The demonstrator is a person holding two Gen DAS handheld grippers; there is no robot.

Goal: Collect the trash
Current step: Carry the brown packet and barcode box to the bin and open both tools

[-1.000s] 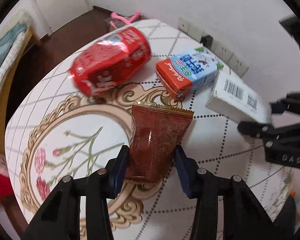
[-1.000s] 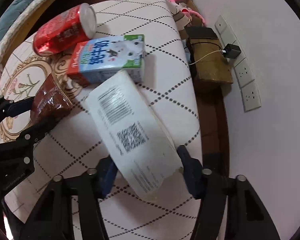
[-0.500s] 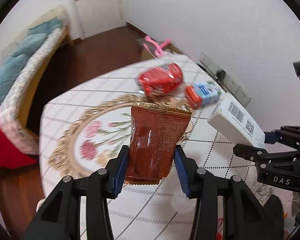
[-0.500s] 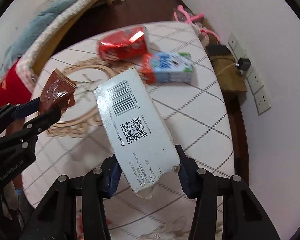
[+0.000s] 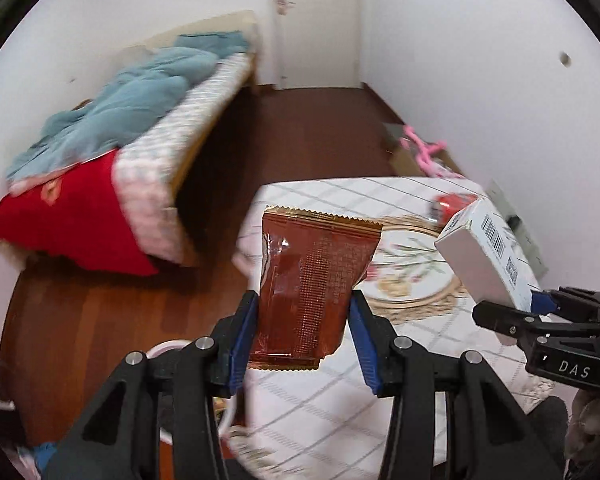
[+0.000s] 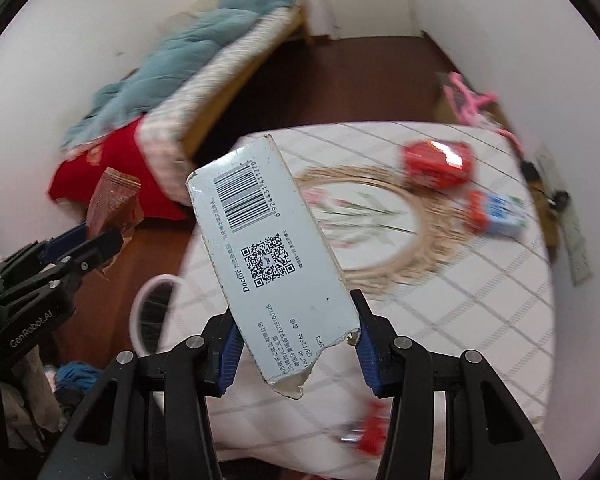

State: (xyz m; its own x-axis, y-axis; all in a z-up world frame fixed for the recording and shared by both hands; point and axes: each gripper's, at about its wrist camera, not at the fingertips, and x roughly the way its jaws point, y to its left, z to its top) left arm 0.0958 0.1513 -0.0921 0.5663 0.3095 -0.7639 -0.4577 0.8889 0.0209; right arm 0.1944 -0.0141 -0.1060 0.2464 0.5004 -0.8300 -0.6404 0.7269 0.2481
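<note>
My left gripper (image 5: 302,340) is shut on a brown foil snack wrapper (image 5: 312,280), held up in the air over the near edge of the table (image 5: 332,412). My right gripper (image 6: 296,348) is shut on a long white carton (image 6: 268,252) with a barcode and a QR code, its near end torn. The white carton (image 5: 484,256) also shows at the right of the left wrist view, and the brown wrapper (image 6: 114,200) at the left of the right wrist view. A crushed red can (image 6: 436,164) and a blue and red milk carton (image 6: 494,214) lie on the far side of the table.
A white-rimmed bin (image 6: 152,308) stands on the wooden floor by the table's near left edge. A bed (image 5: 148,128) with a blue quilt and a red cover fills the left. Pink hangers (image 6: 470,98) lie by the far wall. Wall sockets (image 6: 578,240) sit at the right.
Both grippers have risen away from the table with the wrapper and the white carton and swung left. The bed, the floor and the bin have come into view.
</note>
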